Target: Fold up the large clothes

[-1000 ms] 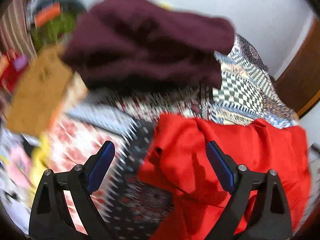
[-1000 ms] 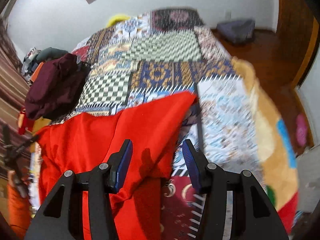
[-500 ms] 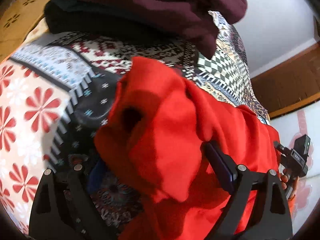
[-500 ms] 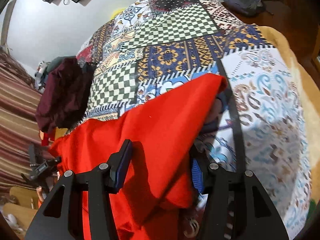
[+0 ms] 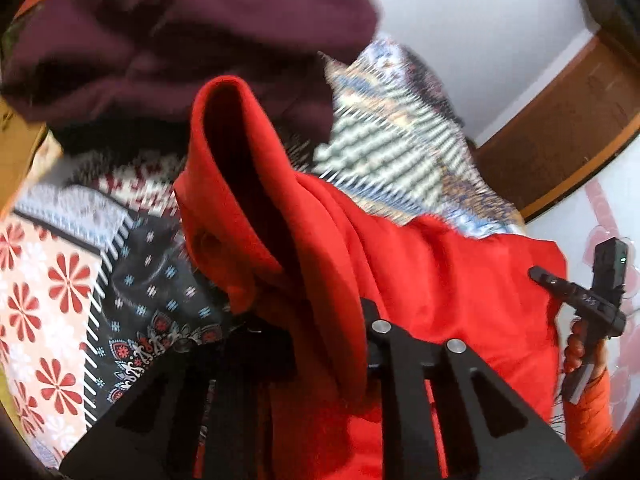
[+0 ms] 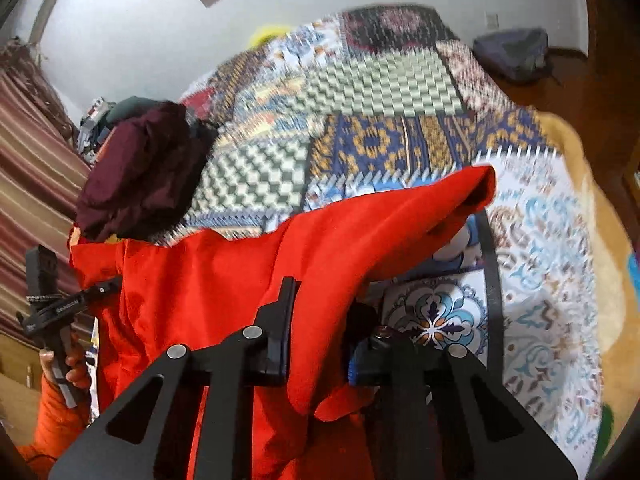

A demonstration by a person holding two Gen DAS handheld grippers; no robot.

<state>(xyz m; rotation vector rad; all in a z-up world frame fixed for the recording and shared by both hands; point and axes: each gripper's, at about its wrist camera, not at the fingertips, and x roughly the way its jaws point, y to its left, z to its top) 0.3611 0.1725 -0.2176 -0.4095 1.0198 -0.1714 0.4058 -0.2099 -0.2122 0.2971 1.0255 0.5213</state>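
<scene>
Both grippers, left gripper (image 5: 320, 344) and right gripper (image 6: 316, 344), clamp the red garment (image 6: 248, 280). It drapes over the near patchwork bedspread (image 6: 400, 120).

The bright red garment (image 6: 240, 280) hangs stretched and creased, lifted above the patchwork bedspread (image 6: 380, 96).

The red garment (image 6: 248, 276) is matt woven cloth, smooth, with soft folds. The maroon garment (image 5: 168, 40) looks thicker, a dull fleecy knit. The bedspread (image 6: 400, 92) is printed patchwork cloth, flat and matt. Both grippers are matt black plastic with bright metal rivets; the right gripper (image 6: 316, 344) carries blue pads (image 6: 354, 364). The door frame (image 5: 568, 120) is semi-gloss brown wood.
</scene>
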